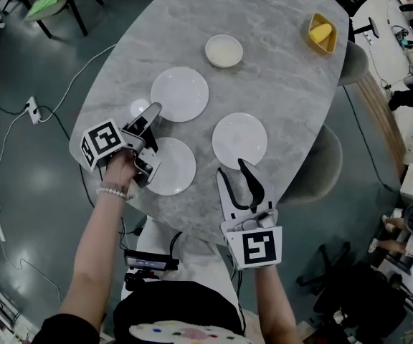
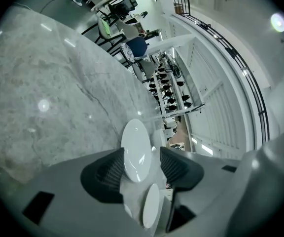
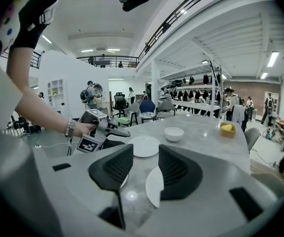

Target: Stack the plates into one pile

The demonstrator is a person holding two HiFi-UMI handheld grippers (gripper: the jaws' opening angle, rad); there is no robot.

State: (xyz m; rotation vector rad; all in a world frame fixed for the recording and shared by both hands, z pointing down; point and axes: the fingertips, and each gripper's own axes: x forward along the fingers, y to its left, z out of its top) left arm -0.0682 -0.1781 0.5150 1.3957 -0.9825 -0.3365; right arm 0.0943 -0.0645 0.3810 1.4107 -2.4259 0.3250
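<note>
Approach stage of the stacking task: three white plates are lying singly and apart on the grey marble table [image 1: 278, 84], so no pile is forming yet. Nearest the person, the left gripper [image 1: 151, 139] is hovering over the left rim of the near-left plate [image 1: 176, 167]. It is rolled on its side, with its jaws standing wide apart and grasping nothing. The right gripper [image 1: 232, 168] is pointing at the near rim of the right plate [image 1: 239, 140], its jaws likewise parted and empty. That rim is showing between them, with neither pad pressing on it. Farther out the far plate [image 1: 180, 94] is lying flat, and beyond it a white bowl [image 1: 224, 51] and a yellow bowl [image 1: 321, 33] are sitting.

Judged from this layout, the first pick-up is in hand. The next move is probably calling for one jaw to slide under a plate's rim and the pair to close on it. The plate is then needing a level carry onto a neighbour.

Writing: none is legible; only black-and-white square markers [image 1: 260, 247] are showing on each gripper's cube.
</note>
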